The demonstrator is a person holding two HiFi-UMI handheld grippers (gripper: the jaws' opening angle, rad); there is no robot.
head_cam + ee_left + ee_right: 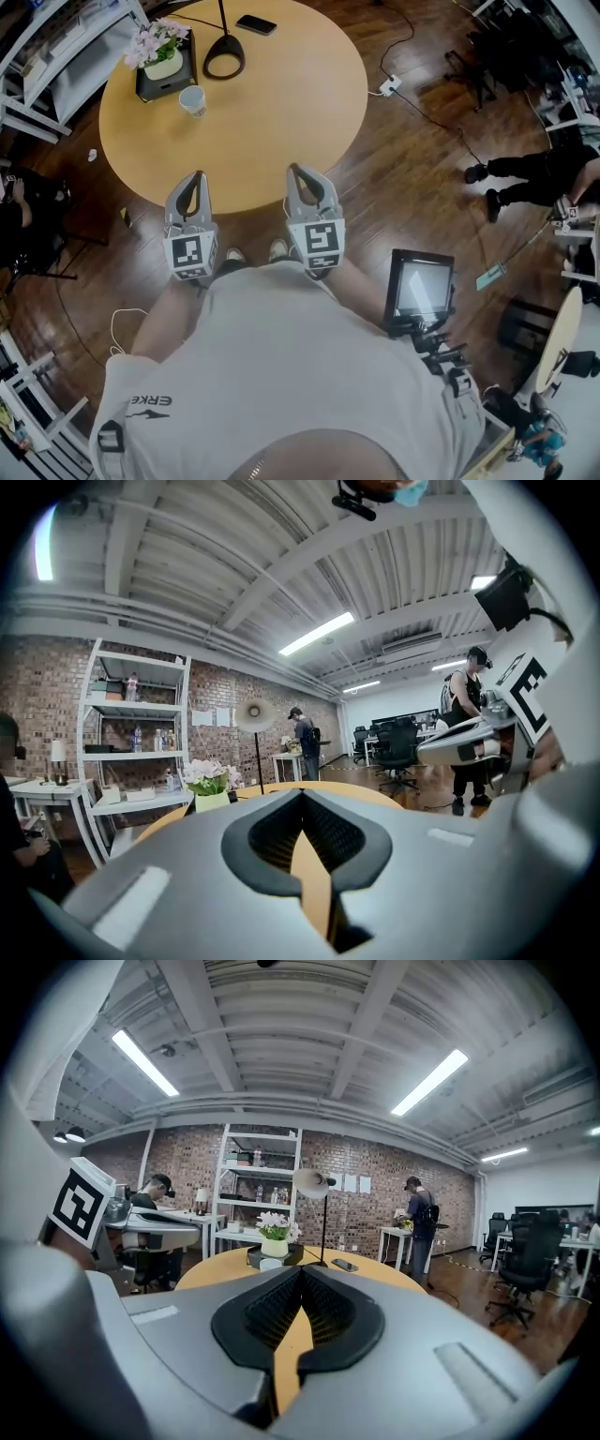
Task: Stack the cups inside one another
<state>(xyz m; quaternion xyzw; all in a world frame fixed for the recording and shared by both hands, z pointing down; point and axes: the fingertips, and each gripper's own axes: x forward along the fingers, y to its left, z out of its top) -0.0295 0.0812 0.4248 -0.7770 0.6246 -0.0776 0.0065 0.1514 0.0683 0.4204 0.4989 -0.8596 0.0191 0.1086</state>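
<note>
Evidently upright: cup (192,100) stands mouth up on round table (281,122).

Round table (281,122) bears cup (192,99), lamp base (225,58), phone (256,25), flower tray (153,91).

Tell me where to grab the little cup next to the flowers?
Probably pinch the cup by its side wall just below the rim, coming from the bare table side nearest you. It seems to stand upright, mouth up, and the flower tray crowds its far left side.
</note>
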